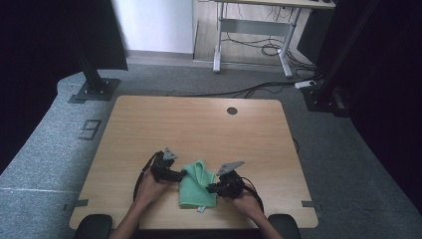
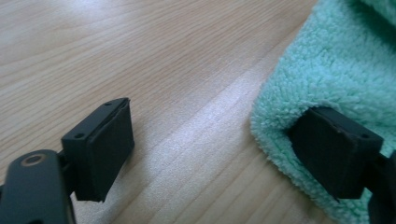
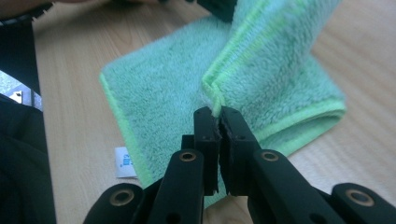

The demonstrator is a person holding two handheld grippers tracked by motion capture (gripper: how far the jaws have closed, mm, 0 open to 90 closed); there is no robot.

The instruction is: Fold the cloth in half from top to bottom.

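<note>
High view: a green cloth (image 1: 198, 185) is laid near the front edge of the desk (image 1: 199, 124), between the left gripper (image 1: 182, 174) and the right gripper (image 1: 209, 188).
Left gripper view: the jaws are spread wide; one pad (image 2: 334, 156) is pressed against the cloth's edge (image 2: 327, 70), nothing is gripped.
Right gripper view: the jaws are clamped on a raised fold of the cloth (image 3: 243, 79); a white tag (image 3: 124, 163) is seen at its hem.

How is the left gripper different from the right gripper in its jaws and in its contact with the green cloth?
The left gripper has its jaws wide apart; the right gripper has its jaws shut. The left has one pad against the green cloth at its edge, pinching nothing; the right pinches the hem. Both are black and hand-held.
</note>
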